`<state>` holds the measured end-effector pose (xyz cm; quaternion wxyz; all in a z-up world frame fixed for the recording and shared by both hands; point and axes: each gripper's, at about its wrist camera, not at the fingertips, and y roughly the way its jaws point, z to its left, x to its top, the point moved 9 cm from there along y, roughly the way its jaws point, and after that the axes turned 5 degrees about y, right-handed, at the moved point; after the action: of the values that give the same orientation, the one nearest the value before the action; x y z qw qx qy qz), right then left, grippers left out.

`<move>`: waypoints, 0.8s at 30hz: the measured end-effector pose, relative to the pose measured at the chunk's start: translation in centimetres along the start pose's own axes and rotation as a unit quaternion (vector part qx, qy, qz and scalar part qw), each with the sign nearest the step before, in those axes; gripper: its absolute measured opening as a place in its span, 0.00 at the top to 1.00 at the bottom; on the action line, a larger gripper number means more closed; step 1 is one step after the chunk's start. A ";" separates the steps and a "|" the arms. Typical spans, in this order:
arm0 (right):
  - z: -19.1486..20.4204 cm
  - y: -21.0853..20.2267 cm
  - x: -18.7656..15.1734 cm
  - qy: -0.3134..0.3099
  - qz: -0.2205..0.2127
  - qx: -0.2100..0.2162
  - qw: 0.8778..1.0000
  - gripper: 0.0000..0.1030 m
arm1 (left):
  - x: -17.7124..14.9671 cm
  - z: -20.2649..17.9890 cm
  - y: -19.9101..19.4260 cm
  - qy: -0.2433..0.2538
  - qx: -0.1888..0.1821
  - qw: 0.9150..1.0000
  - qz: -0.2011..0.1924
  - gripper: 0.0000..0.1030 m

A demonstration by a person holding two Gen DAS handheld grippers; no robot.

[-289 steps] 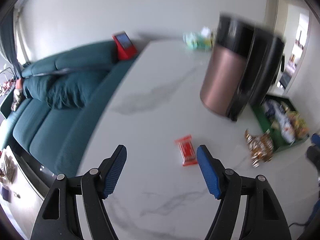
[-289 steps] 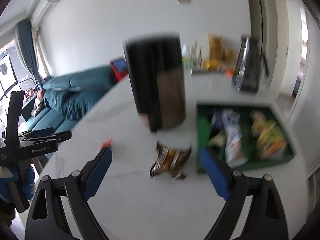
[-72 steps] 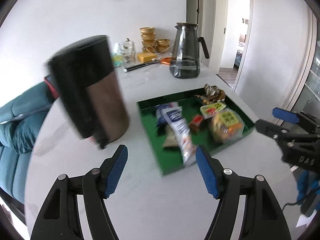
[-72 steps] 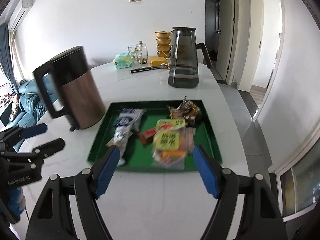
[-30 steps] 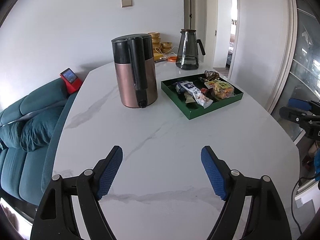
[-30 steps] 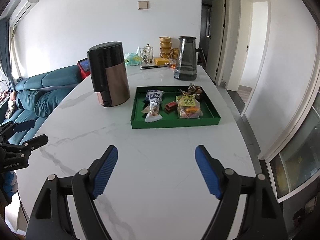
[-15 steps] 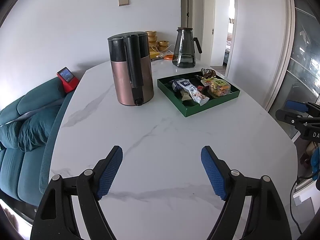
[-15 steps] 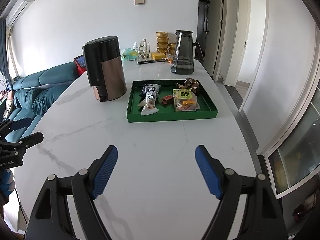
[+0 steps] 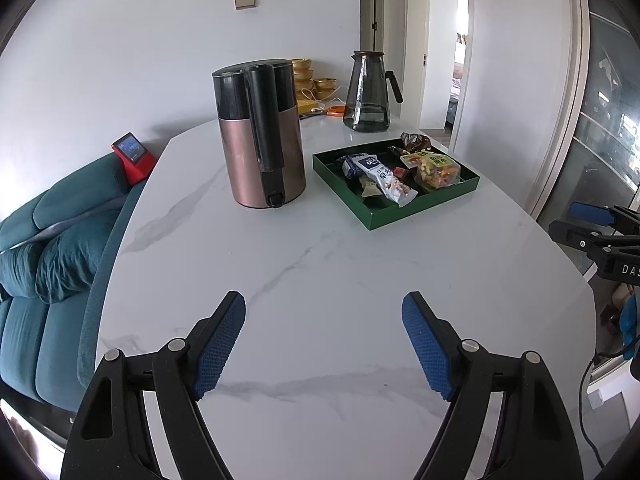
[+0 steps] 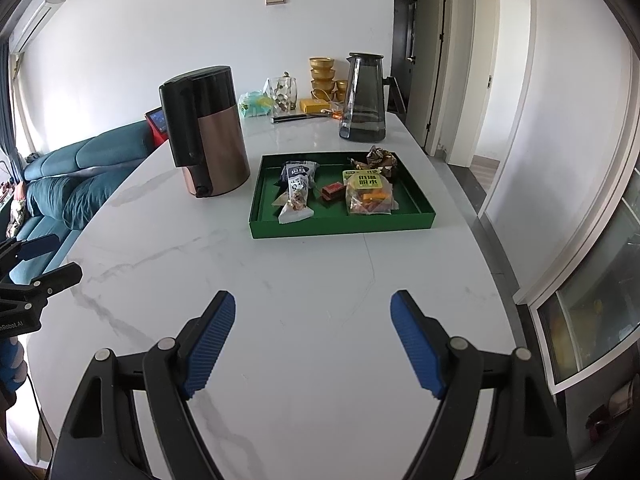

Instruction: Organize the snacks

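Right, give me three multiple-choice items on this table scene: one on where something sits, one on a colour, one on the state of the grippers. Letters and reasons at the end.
1. Where do the snack packets lie?
A. Scattered on the bare table
B. Inside the tray
C. On the sofa

2. What colour is the tray?
A. Green
B. Red
C. White

3. How do the left gripper and right gripper stand?
A. Both shut on a packet
B. One open, one shut
C. Both open and holding nothing

Answers:
1 B: every packet in view sits within the tray's walls, beside the kettle.
2 A: its walls and floor are dark green in both views.
3 C: each wrist view shows the blue pads spread wide over bare marble table.
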<state>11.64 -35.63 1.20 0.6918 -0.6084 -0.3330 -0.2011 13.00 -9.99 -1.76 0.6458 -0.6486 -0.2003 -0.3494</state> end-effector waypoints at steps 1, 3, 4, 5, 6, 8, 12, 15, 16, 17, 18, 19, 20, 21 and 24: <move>-0.1 0.0 -0.1 0.000 0.000 -0.001 1.000 0.00 | 0.0 0.0 0.0 0.000 -0.001 1.000 0.000 0.26; -0.2 0.0 -0.2 0.000 0.001 -0.001 1.000 0.00 | 0.0 -0.2 0.0 0.001 -0.004 1.000 0.000 0.26; -0.2 0.0 -0.2 -0.001 0.002 -0.001 1.000 0.00 | 0.0 -0.3 -0.1 0.002 -0.004 1.000 -0.001 0.26; -0.2 0.0 -0.3 -0.002 0.002 -0.002 1.000 0.00 | 0.0 -0.3 -0.1 0.003 -0.005 1.000 -0.001 0.26; -0.2 0.0 -0.4 -0.004 0.002 -0.003 1.000 0.00 | 0.0 -0.4 -0.1 0.004 -0.005 1.000 -0.002 0.26; -0.3 -0.1 -0.5 -0.006 0.002 -0.004 1.000 0.00 | 0.0 -0.4 -0.2 0.004 -0.007 1.000 -0.002 0.26; -0.3 0.0 -0.5 -0.005 0.003 -0.005 1.000 0.00 | 0.0 -0.6 -0.3 0.004 -0.013 1.000 -0.003 0.26; -0.4 0.0 -0.8 -0.004 0.004 -0.005 1.000 0.00 | 0.0 -0.5 -0.3 0.004 -0.012 1.000 -0.005 0.25; -0.5 0.0 -0.9 -0.004 0.005 -0.005 1.000 0.00 | 0.0 -0.5 -0.4 0.003 -0.011 1.000 -0.005 0.22; -0.5 0.1 -1.0 -0.004 0.005 -0.004 1.000 0.00 | 0.0 -0.4 -0.4 0.002 -0.011 1.000 -0.005 0.19; -0.5 0.1 -1.1 -0.004 0.006 -0.003 1.000 0.00 | 0.0 -0.4 -0.4 0.002 -0.010 1.000 -0.006 0.19; -0.5 0.1 -1.1 -0.004 0.006 -0.002 1.000 0.00 | 0.0 -0.4 -0.4 0.002 -0.010 1.000 -0.006 0.18; -0.4 0.2 -1.1 -0.003 0.007 0.001 1.000 0.00 | 0.0 -0.5 -0.5 0.002 -0.011 1.000 -0.006 0.18; -0.4 0.2 -1.2 -0.003 0.008 0.002 1.000 0.00 | 0.0 -0.5 -0.4 0.002 -0.010 1.000 -0.006 0.18; -0.3 0.4 -1.2 -0.006 0.010 0.004 1.000 0.00 | 0.1 -0.5 -0.4 0.003 -0.011 1.000 -0.006 0.18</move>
<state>11.10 -36.04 0.08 0.6939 -0.6102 -0.3321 -0.1894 12.63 -10.47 -1.46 0.6368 -0.6535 -0.1986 -0.3576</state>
